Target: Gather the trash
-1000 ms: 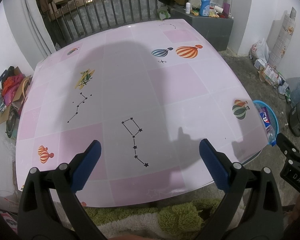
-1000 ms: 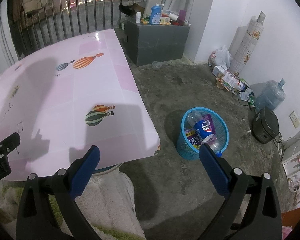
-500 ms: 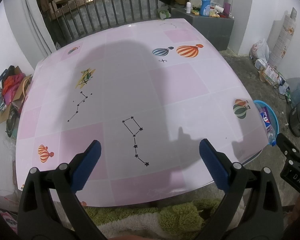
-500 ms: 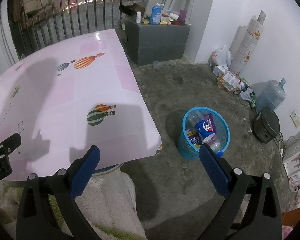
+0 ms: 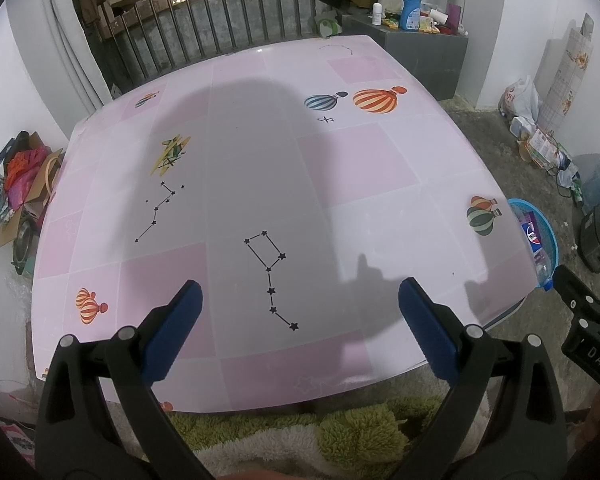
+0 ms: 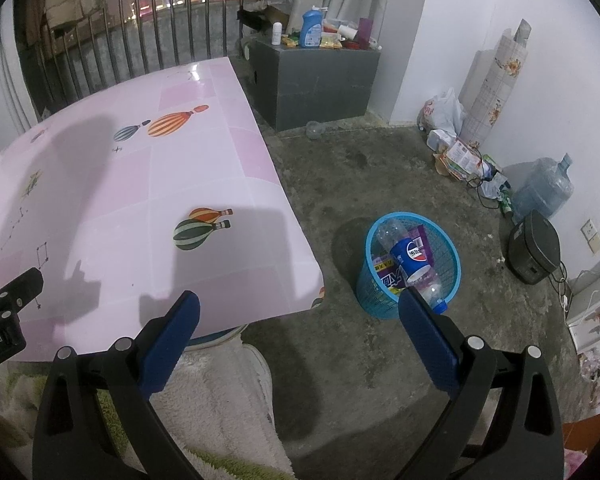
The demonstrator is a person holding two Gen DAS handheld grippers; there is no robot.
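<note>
A blue mesh trash basket [image 6: 448, 236] stands on the concrete floor right of the pink table [image 6: 120, 184]. It holds a plastic cola bottle [image 6: 410, 258] and purple wrappers. Its rim [image 5: 550, 232] peeks past the table's right edge in the left wrist view. My left gripper [image 5: 298, 316] hovers open over the table's near edge [image 5: 284, 364], nothing between its blue pads. My right gripper [image 6: 298, 328] hangs open above the floor beside the table corner, the basket just beyond its right finger [image 6: 428, 332]. No loose trash shows on the tabletop.
A grey cabinet [image 6: 316, 76] with bottles stands by the railing. Bags, a paper roll [image 6: 496, 80], a water jug [image 6: 544, 192] and a black box [image 6: 534, 248] line the right wall. Clothes and cardboard [image 5: 16, 188] pile left of the table. A fluffy blanket [image 6: 216, 392] lies below me.
Both views have barely shifted; the grippers stay open and nothing on the table or in the basket has moved.
</note>
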